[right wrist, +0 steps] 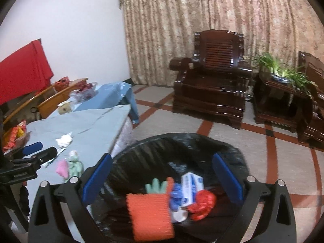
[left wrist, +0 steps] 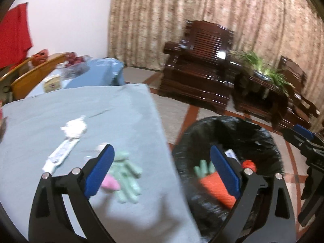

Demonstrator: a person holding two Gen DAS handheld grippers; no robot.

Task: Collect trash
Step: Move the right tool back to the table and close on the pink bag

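Held the left claw (left wrist: pixel 162 149) wide open, with nothing in it. Held it over the edge of the tabletop (left wrist: pixel 60 105), half above the blue cloth and half above the trash bin (left wrist: pixel 202 125).

Held the right claw (right wrist: pixel 162 157) wide open too, also with nothing in it, right over the bin. Saw trash lying down in the black bag: an orange knitted piece (right wrist: pixel 149 212), a green glove, a white and blue box (right wrist: pixel 191 184) and a red crumpled wrapper (right wrist: pixel 202 204).

Found more trash on the tabletop. Saw a second green glove (left wrist: pixel 125 174) just beside the left claw's left finger, touching a small pink scrap (left wrist: pixel 110 184). Saw a long white wrapper (left wrist: pixel 60 156) farther to the left, and a white paper ball (left wrist: pixel 74 128) beyond it. Could not tell what the small pale thing behind the left fingertip was, as blurred.

Judged the tabletop glove to be the next pick. Placed it a little to the left of the left claw's middle and low down, with the bin off to the right. Saw its long side running nearly the same way the claw looked, cuff far and fingers near. Needed only a small move to the left and down, then a squeeze across the narrow side. Judged the left claw much nearer to it than the right one.
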